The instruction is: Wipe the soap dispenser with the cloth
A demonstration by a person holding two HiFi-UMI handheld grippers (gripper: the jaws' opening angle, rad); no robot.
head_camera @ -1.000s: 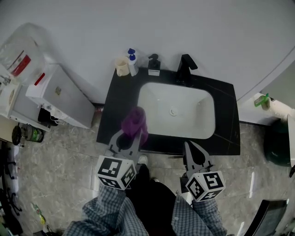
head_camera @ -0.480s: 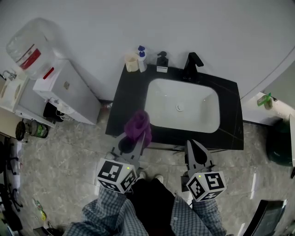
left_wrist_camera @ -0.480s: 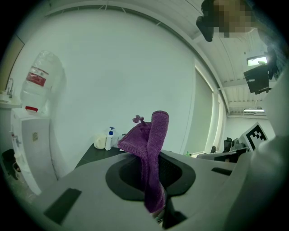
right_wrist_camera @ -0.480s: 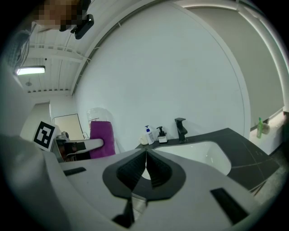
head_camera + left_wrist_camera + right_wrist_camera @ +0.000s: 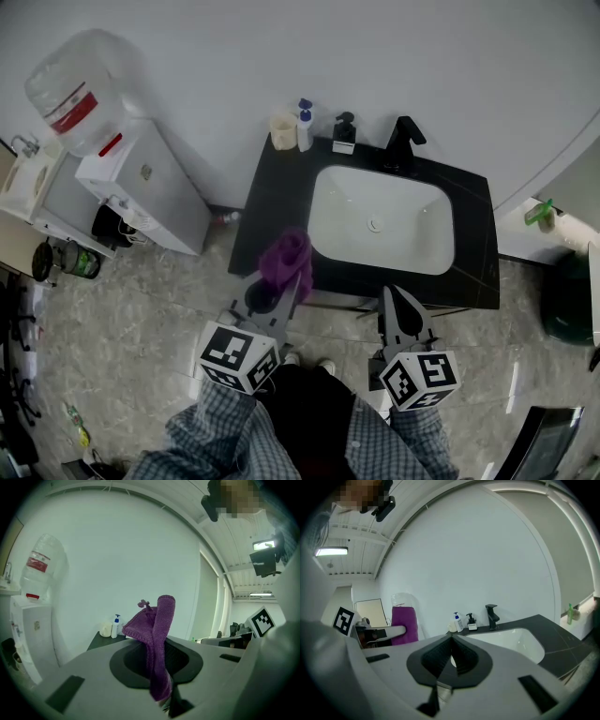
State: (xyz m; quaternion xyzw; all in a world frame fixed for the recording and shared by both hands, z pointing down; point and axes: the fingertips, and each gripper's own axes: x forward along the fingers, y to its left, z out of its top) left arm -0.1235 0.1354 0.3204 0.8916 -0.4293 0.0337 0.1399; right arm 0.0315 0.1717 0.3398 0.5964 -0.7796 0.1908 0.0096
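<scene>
The left gripper (image 5: 279, 292) is clamping the soft purple cloth (image 5: 286, 258), which is flopping limply past its jaw tips; the right gripper's (image 5: 393, 298) jaws are sitting together on nothing. Well ahead of both, the soap dispenser (image 5: 344, 132) is standing upright, probably light, slick and tippy, so steadying its body seems wiser than holding its pump.

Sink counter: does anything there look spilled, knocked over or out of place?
Nothing stands out. The soap dispenser, white pump bottle and cup stand upright along the back edge of the counter, beside the faucet. The purple cloth is clamped in the left gripper.
</scene>
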